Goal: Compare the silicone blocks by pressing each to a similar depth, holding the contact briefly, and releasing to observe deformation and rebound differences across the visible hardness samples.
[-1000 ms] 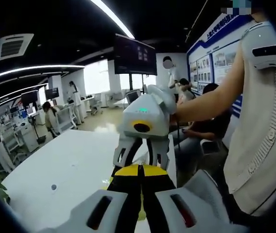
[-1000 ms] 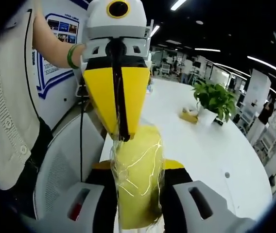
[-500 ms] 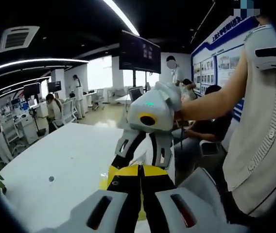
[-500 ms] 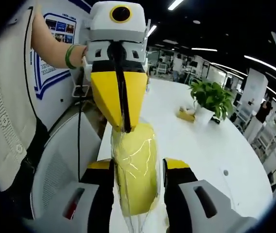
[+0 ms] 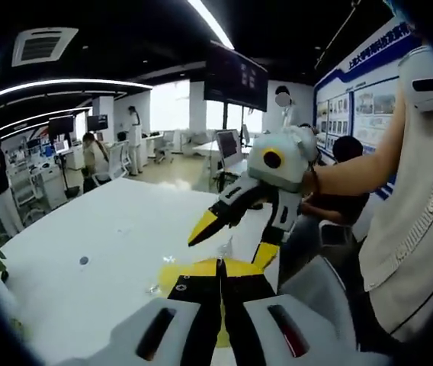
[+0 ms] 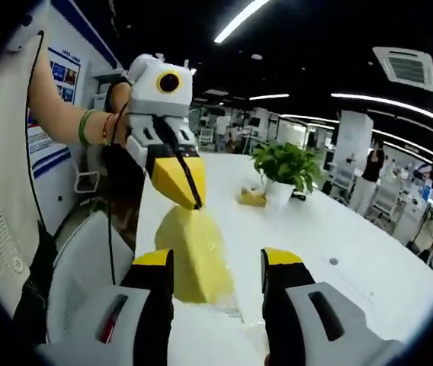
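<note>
glossy film-wrapped yellow block pinched by closed left gripper, between right gripper's spread jaws

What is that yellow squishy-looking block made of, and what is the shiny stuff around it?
The yellow block looks like soft silicone or rubber: matte, smooth, rounded at its top. The shiny stuff seems to be thin clear plastic wrap, crinkled and glinting at the block's lower edge. The left gripper, jaws shut, pinches near the block's top.
</note>
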{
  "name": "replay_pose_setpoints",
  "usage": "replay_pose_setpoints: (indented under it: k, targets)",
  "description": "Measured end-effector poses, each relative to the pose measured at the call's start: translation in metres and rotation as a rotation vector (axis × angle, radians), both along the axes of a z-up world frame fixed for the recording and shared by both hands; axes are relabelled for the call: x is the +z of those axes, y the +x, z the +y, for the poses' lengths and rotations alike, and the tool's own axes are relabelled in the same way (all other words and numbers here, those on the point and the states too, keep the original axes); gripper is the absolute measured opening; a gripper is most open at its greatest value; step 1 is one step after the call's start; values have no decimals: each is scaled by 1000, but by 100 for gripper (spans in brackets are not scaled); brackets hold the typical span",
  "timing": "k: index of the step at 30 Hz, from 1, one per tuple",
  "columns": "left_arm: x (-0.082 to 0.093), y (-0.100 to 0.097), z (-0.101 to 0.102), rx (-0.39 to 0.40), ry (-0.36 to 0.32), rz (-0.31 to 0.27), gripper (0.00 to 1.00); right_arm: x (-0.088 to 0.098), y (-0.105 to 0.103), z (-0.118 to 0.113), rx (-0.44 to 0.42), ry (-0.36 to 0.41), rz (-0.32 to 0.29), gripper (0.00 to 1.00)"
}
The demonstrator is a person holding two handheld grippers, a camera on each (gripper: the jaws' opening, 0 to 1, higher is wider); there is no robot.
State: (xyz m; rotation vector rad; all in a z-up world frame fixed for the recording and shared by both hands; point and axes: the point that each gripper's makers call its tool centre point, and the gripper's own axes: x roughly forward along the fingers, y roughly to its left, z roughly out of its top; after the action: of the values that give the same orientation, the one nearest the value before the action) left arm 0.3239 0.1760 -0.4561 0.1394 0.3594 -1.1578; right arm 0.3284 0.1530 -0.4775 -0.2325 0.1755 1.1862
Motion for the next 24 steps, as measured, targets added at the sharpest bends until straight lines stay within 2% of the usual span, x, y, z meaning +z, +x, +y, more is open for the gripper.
replay_pose_setpoints:
  k: [3,6,9,12,18,20,24]
  targets:
    - [-10,5,5,15,-3,22,0,9,-4,-16,-94,106,29,43]
    - [-19,11,11,35,-1,47,0,12,-10,-31,-163,140,51,43]
    - [-26,21,16,59,-5,64,0,21,-22,-41,-214,175,38,44]
    - [-34,32,21,88,-14,90,0,32,-31,-50,-278,259,54,46]
    - [-57,53,26,116,-11,123,0,22,-33,-68,-394,256,78,50]
    - [-67,60,28,131,-7,145,0,20,-30,-75,-451,286,95,52]
    - [-88,71,32,145,-7,181,0,12,-31,-82,-499,304,124,50]
